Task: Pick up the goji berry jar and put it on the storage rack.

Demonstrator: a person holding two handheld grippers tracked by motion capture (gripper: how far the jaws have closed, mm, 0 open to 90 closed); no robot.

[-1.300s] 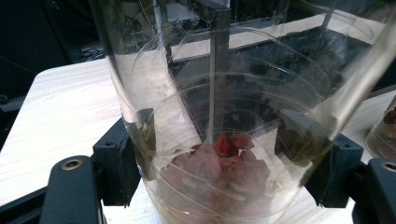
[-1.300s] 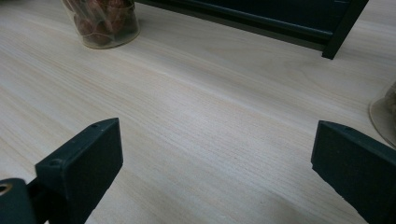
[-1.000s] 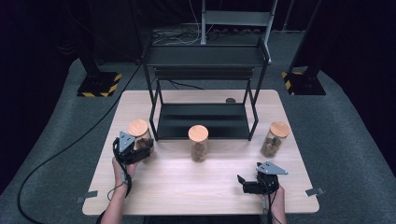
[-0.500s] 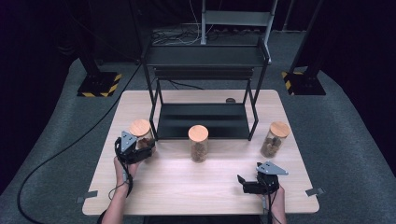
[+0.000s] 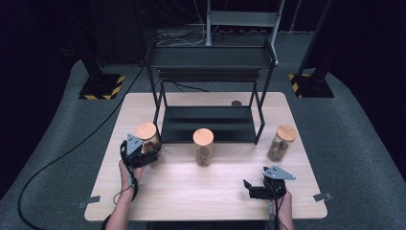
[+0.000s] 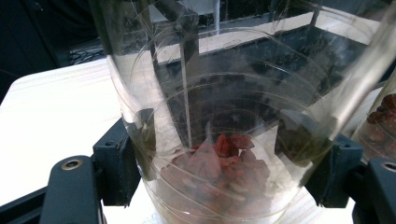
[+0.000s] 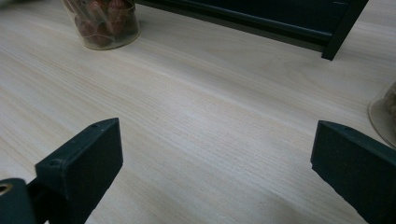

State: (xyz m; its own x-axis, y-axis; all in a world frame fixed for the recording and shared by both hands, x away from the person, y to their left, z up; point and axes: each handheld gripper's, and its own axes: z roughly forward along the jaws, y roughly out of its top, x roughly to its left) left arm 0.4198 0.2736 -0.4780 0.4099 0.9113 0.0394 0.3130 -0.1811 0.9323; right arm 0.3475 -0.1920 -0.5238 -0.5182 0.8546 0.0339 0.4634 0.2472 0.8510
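Left gripper (image 5: 149, 154) is clamping its jaws on the clear glass jar with the round wooden lid (image 5: 147, 139), pads pressing the lower wall either side; reddish dried pieces are lying at the bottom. Jar is sitting on the pale wooden table (image 5: 191, 191), just in front of the black metal shelf rack (image 5: 210, 122). Grasp step looks done; lifting straight, likely toward the rack, comes next. Right gripper (image 5: 251, 188) is resting with jaws wide apart, holding nothing.

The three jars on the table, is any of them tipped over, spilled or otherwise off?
Nothing stands out. The left jar, middle jar and right jar stand upright with lids on; the left gripper clamps the left one.
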